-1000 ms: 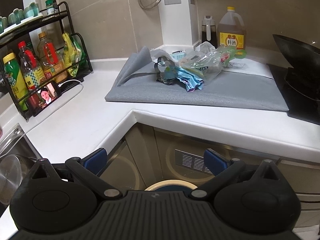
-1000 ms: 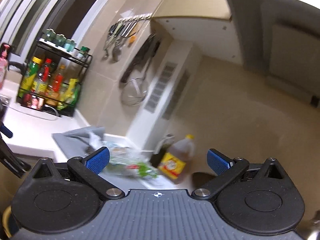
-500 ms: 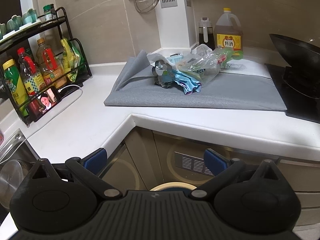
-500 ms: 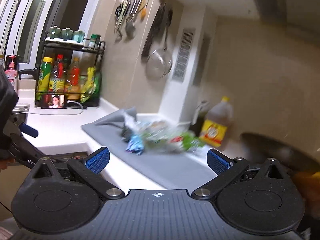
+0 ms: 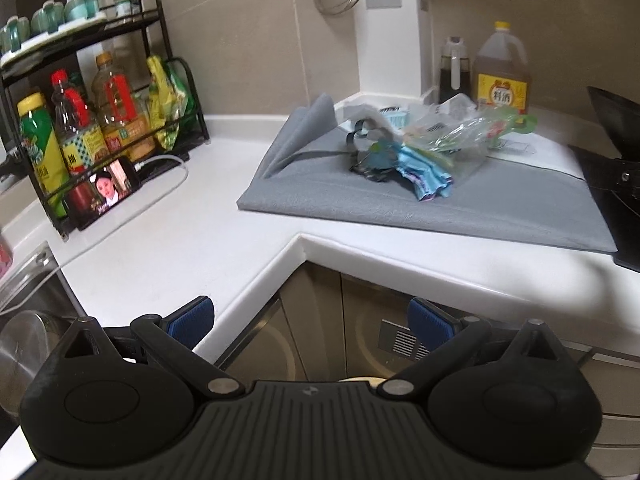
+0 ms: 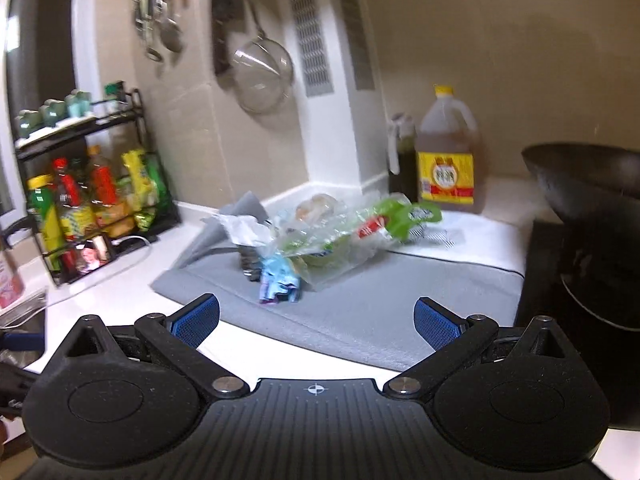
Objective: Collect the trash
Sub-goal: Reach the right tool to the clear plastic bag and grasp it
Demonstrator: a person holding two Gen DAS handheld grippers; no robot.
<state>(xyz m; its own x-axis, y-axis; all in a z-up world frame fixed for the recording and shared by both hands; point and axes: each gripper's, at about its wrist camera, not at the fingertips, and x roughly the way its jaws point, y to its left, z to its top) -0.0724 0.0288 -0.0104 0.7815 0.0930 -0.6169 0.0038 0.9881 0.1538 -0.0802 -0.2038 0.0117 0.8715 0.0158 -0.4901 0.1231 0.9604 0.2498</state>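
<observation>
1. Since the trash pile [image 6: 320, 236] is what must be collected, note first where it lies: heaped on the grey mat [image 6: 380, 300], toward the mat's back half, with a clear crinkled plastic bag [image 5: 452, 140] on top, a small blue wrapper [image 6: 278, 280] at its near edge and dark scraps [image 5: 370, 160] to its left.
2. Both tongs are spread wide and hold nothing: the right tongs [image 6: 316, 320] face the pile from just short of the mat, while the left tongs [image 5: 310, 320] hang lower, off the counter [image 5: 192, 232] edge in front of the cabinet doors, well apart from the trash.
3. My judgement is that the step in hand is the approach, with nothing gathered yet.
4. To do it well, I would bring the right tongs in low over the mat and pinch the blue wrapper or a firm fold of the bag, not its slack skin, which will likely slip or drag loose bits along.
5. Keep clear of the oil jug [image 6: 446, 160] and dark bottle [image 6: 402, 164] behind the pile, and the black wok [image 6: 584, 184] to the right.
6. A pale rim [image 5: 360, 379] shows below the left tongs; whether it is a bin I cannot tell.
</observation>
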